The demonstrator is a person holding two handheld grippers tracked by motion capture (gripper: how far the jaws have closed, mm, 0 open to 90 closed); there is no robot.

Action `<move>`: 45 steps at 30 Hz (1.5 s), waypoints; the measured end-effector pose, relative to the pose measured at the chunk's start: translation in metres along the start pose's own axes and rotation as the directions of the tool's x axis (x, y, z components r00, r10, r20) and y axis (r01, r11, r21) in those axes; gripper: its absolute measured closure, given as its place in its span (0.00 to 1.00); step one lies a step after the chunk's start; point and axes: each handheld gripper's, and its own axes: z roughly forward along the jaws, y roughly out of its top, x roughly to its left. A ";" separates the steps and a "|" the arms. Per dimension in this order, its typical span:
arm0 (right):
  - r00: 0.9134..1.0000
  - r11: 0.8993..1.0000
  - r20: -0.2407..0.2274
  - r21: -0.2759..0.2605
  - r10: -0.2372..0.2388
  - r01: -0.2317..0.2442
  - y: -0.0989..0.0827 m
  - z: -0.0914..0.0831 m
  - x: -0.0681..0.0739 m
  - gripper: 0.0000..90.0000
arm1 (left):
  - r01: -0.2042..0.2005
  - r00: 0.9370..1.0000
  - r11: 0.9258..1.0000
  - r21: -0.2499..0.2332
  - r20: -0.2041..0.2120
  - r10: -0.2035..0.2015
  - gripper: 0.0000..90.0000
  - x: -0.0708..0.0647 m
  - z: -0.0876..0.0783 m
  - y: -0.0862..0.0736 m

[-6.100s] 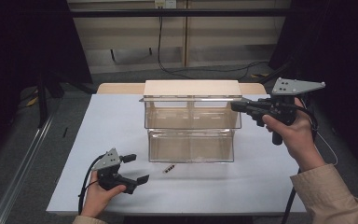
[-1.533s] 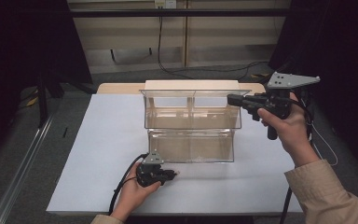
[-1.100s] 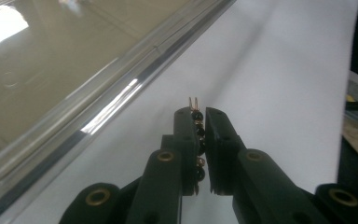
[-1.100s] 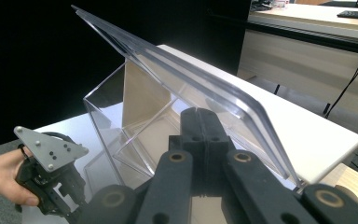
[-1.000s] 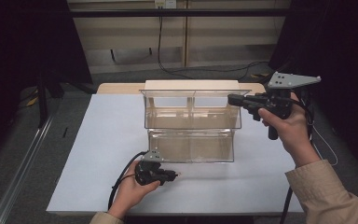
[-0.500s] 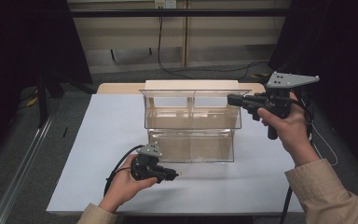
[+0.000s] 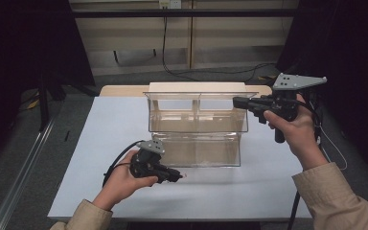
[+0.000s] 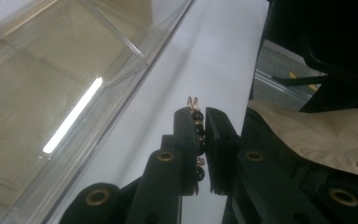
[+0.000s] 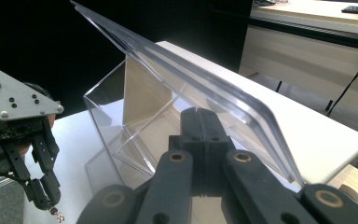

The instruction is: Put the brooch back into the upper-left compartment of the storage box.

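A clear plastic box (image 7: 196,139) stands mid-table, its lid (image 7: 199,94) raised. My right gripper (image 7: 235,101) is shut on the lid's right edge and holds it up; in the right gripper view its jaws (image 9: 204,114) are pressed together against the clear sheet (image 9: 223,100). My left gripper (image 7: 179,176) hovers just above the table in front of the box, shut on a small piece of black beads with copper ends (image 8: 193,101). That piece sticks out past the left gripper (image 8: 200,112) and also dangles under it in the right gripper view (image 9: 58,215).
The white table (image 7: 268,191) has bare room left and right of the box. A pale wooden block (image 7: 196,87) sits behind the box. A black cable (image 7: 117,160) trails from the left gripper. Dark floor and a metal rail (image 7: 24,167) lie to the left.
The beaded piece, earlier lying on the table, is now in my left gripper, which has risen off the table with it. The right gripper has stayed on the lid.
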 end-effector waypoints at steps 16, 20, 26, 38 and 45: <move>1.000 1.000 -0.001 0.001 0.001 -0.001 0.000 0.001 0.000 1.00 | -0.043 0.999 0.999 0.027 -0.013 0.044 0.93 -0.003 -0.022 0.026; 1.000 1.000 -0.002 0.001 0.003 -0.003 0.000 0.001 0.000 1.00 | -0.047 0.999 0.999 0.021 -0.006 0.047 0.93 -0.004 -0.025 0.032; 1.000 1.000 -0.003 0.001 0.004 -0.004 0.000 0.001 0.000 1.00 | -0.062 0.997 0.997 0.041 -0.032 0.064 0.93 -0.006 -0.031 0.041; 1.000 1.000 -0.003 0.003 0.004 -0.004 0.000 0.002 0.000 1.00 | -0.070 0.997 0.997 0.044 -0.033 0.071 0.93 -0.006 -0.040 0.053; 1.000 1.000 -0.004 0.004 0.007 -0.007 0.000 0.002 -0.001 1.00 | -0.086 0.996 0.995 0.050 -0.027 0.087 0.93 -0.006 -0.045 0.065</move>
